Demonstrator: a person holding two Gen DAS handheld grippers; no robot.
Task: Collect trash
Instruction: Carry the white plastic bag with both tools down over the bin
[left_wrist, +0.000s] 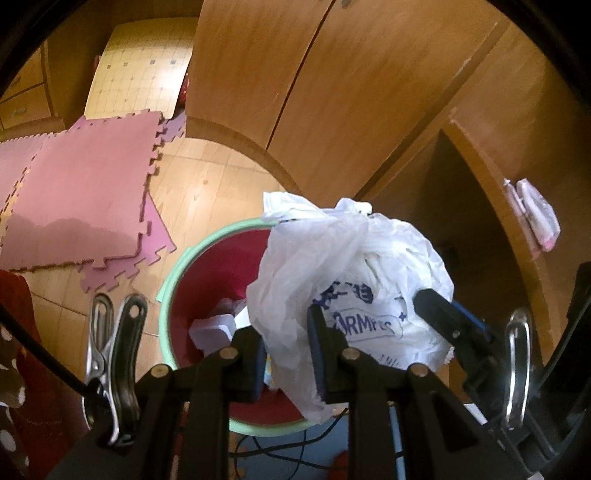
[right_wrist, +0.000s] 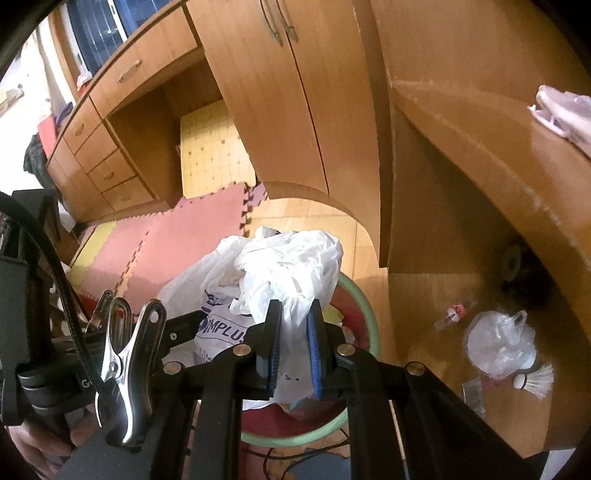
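A crinkled white plastic bag (left_wrist: 347, 280) hung over the round, green-rimmed red bin (left_wrist: 173, 273). Both the left gripper (left_wrist: 288, 354) and right gripper (right_wrist: 293, 343) pinched its thin, rumpled film.

Two tongs are in view: the left tongs (left_wrist: 286, 360) and the right tongs (right_wrist: 293, 345). One crumpled white plastic bag with blue print (left_wrist: 351, 280) sits at the centre of both views. One bin with a green rim (left_wrist: 173, 266) lies below it, with at least one pale box-like piece (left_wrist: 214, 328) inside; more I cannot count. In the lower right of the right wrist view the floor carries one second plastic bag (right_wrist: 498, 343), one shuttlecock (right_wrist: 535, 380), one small clear bottle (right_wrist: 456, 312) and one flat scrap (right_wrist: 472, 393). One folded cloth (left_wrist: 535, 214) lies on the counter (left_wrist: 491, 192) at right. Two steel clips show, one per view (left_wrist: 110, 354).
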